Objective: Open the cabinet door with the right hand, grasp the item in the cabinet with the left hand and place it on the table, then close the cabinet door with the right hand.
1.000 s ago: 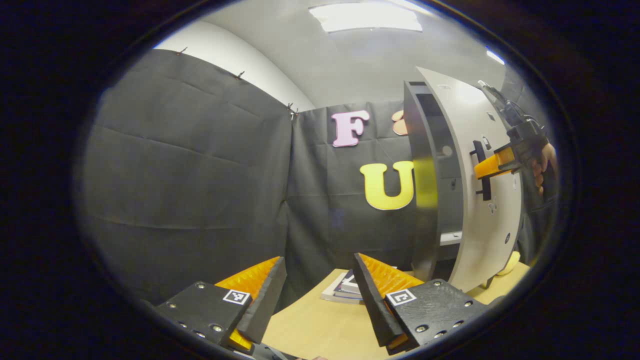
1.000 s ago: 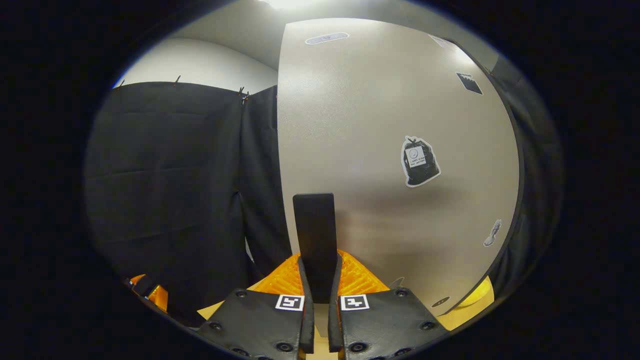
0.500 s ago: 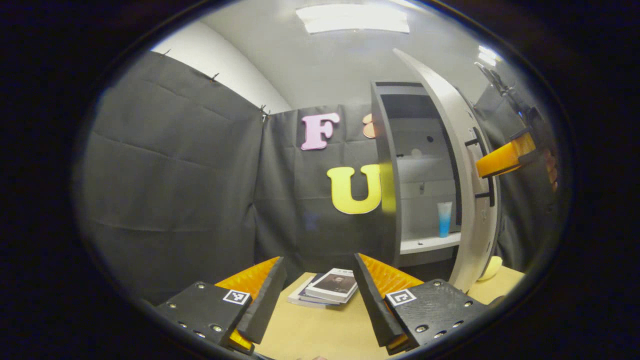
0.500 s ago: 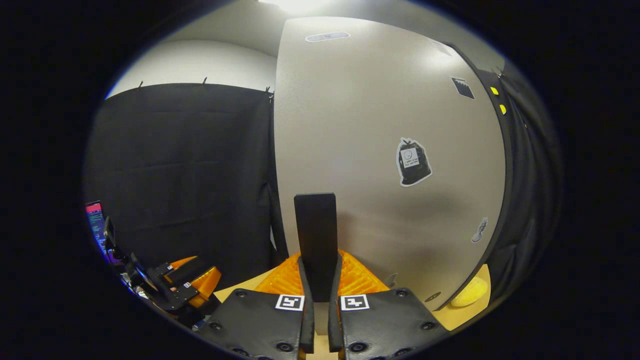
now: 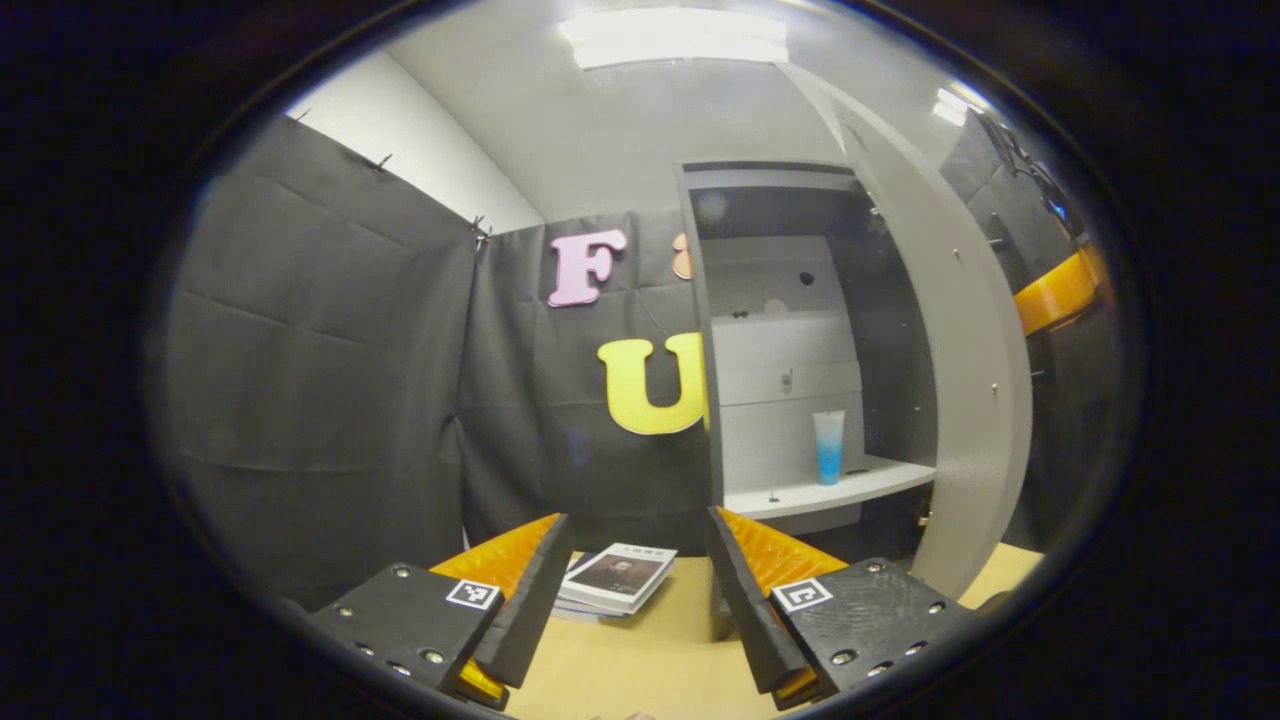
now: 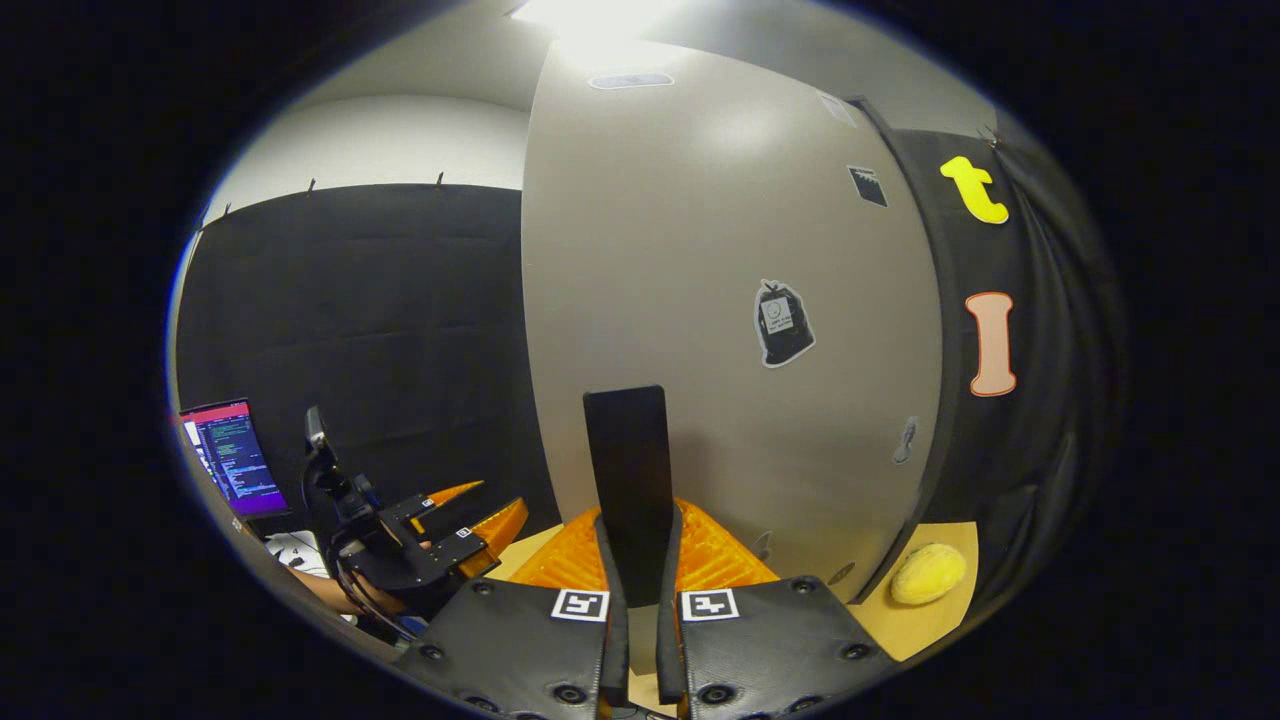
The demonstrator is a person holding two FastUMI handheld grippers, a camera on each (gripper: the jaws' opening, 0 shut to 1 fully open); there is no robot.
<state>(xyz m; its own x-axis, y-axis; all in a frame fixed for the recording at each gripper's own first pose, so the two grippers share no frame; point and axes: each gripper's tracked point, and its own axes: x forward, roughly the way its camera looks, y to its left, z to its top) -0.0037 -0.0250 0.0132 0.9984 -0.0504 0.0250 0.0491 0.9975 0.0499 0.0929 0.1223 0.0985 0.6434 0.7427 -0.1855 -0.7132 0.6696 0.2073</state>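
As right hand-held gripper (image 6: 640, 560) clamps handle (image 6: 627, 480), door (image 5: 960, 380) swung wider; left hand-held gripper (image 5: 635, 590) spread

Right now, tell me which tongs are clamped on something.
The right tongs: shut on the cabinet door's handle. The left tongs stand open, holding nothing.

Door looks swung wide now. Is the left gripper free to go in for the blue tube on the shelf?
Probably yes. The cabinet door stands wide, held by the right gripper on its handle. The left gripper is open, and nothing stands between it and the tube.
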